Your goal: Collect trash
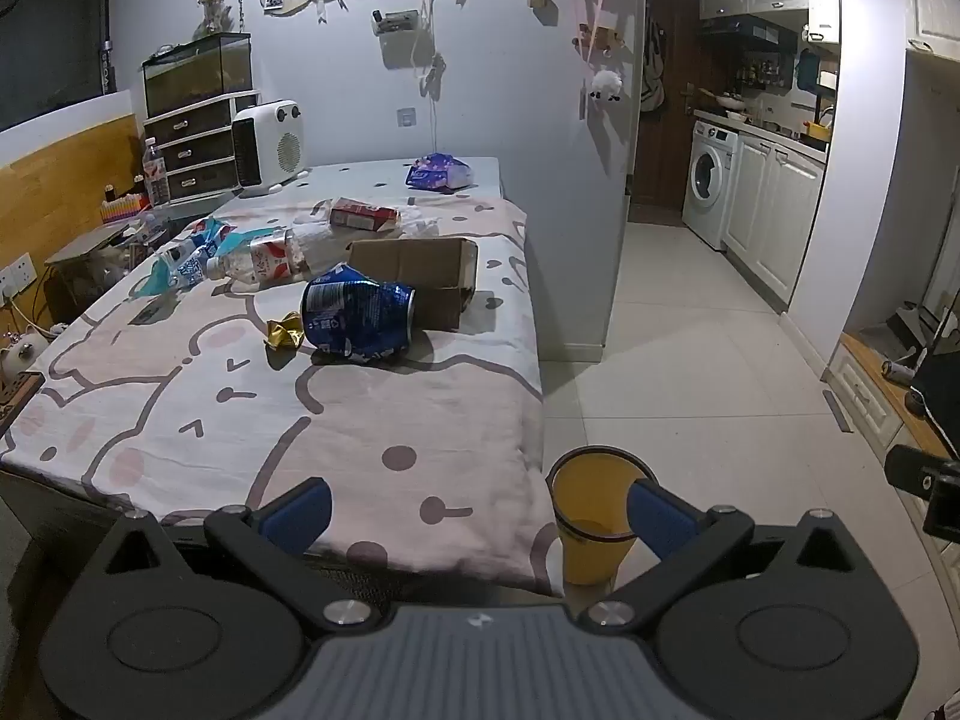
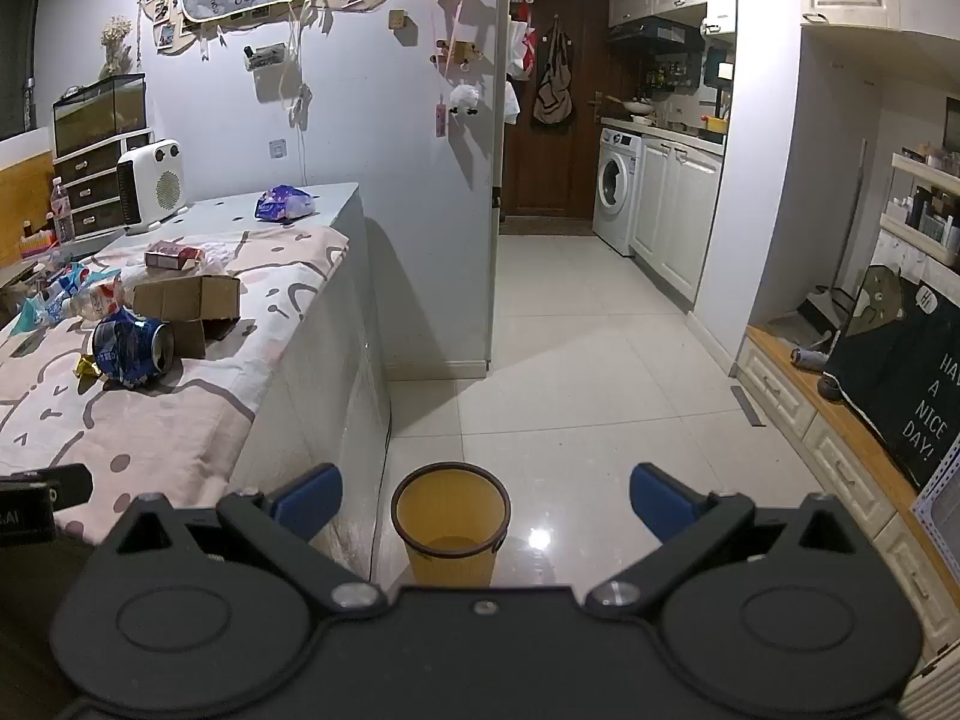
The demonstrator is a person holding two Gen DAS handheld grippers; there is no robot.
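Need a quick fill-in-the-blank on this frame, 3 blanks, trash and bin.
1. The crushed blue can lies on the ____-patterned pink sheet, beside a gold wrapper.
2. The yellow bin stands on the ____, empty.
3. Both the left gripper and the right gripper are ____.

Missing: cartoon; floor; open

The crushed can is blue with white print. The bin is yellow, dark-rimmed. The cover is pink, with dark outlined cartoon figures and dots.

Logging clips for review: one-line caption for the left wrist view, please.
Open left claw faces a crushed blue can and cardboard box on the pink-sheeted bed, yellow plastic bin beside it.
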